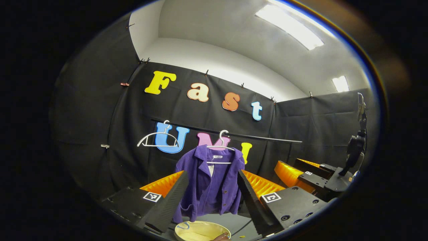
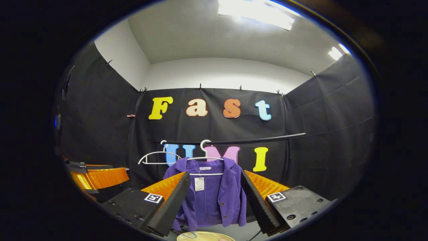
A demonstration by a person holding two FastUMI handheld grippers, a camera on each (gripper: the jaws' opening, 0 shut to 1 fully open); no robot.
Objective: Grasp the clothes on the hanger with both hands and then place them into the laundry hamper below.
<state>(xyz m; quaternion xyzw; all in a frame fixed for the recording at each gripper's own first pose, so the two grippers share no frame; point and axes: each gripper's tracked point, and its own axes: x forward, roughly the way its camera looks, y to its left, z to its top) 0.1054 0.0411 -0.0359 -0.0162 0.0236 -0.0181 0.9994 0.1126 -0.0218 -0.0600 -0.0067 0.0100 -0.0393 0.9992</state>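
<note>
The purple jacket hangs straight ahead of the left tool, framed in the gap between its two spread fingers, well beyond the tips and touching neither. Its long axis runs vertically, collar at the top and hem at the bottom, with the open front facing the tool. It sits on a white hanger hooked over a dark rail that crosses the wall behind. A second, bare white hanger hangs on the same rail, to the left of the jacket. Below the jacket, close under the tool's fingertips, lies the pale yellow rim of the laundry hamper.

In the right gripper view the right tool is also spread wide, with the jacket centred ahead between its fingers and not touched. This view faces the garment more squarely and shows a white tag hanging inside the neck. The hamper rim just peeks in at the bottom edge.

The left gripper view shows the right tool off to its right side; the right gripper view shows the left tool off to its left.
</note>
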